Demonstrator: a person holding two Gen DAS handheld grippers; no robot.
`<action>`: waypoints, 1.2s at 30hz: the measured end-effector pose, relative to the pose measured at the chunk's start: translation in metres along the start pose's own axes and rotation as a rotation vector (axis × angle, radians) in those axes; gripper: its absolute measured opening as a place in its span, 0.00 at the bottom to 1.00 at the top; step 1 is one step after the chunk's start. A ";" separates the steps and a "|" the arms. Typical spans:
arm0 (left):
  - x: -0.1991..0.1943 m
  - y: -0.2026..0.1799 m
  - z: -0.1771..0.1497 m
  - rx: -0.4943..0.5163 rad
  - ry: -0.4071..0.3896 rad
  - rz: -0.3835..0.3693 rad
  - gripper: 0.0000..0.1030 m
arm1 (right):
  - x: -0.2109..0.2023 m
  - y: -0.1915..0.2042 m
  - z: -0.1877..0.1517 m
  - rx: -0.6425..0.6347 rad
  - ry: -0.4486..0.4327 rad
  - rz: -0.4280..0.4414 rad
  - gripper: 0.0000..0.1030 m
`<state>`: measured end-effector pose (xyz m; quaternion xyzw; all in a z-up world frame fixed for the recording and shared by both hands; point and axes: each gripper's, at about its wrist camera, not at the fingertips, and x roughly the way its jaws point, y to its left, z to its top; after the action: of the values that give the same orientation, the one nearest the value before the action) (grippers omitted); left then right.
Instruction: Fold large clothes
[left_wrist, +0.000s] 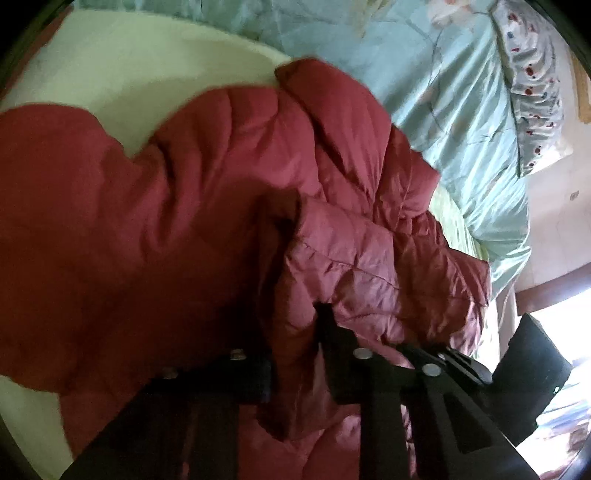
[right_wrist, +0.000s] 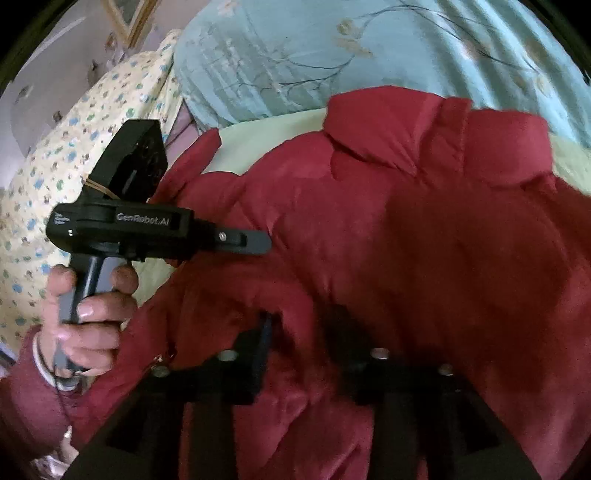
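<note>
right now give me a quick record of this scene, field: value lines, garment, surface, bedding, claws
garment: dark red quilted puffer jacket, rumpled, partly bunched
surface: pale green sheet under the jacket
bedding: light blue floral duvet behind the jacket; dotted pillow beside it
left claw: pinching a fold of the jacket's quilted fabric
right claw: over the jacket, jaws apart, cloth between them, not pinched
hand: grips the left claw's handle
fold state: not yet folded flat
</note>
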<state>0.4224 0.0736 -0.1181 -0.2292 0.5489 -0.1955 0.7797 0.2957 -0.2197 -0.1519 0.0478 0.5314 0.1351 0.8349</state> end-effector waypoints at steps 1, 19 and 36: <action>-0.005 0.000 0.000 0.014 -0.026 0.023 0.17 | -0.004 -0.001 -0.002 0.010 -0.004 0.008 0.44; -0.039 -0.061 -0.005 0.191 -0.323 0.271 0.32 | -0.057 -0.107 -0.030 0.263 -0.083 -0.429 0.58; 0.111 -0.058 0.030 0.267 -0.129 0.406 0.34 | -0.055 -0.050 -0.016 0.148 -0.104 -0.436 0.60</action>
<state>0.4835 -0.0314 -0.1606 -0.0211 0.5022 -0.0908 0.8597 0.2682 -0.2834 -0.1217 -0.0002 0.4939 -0.0904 0.8648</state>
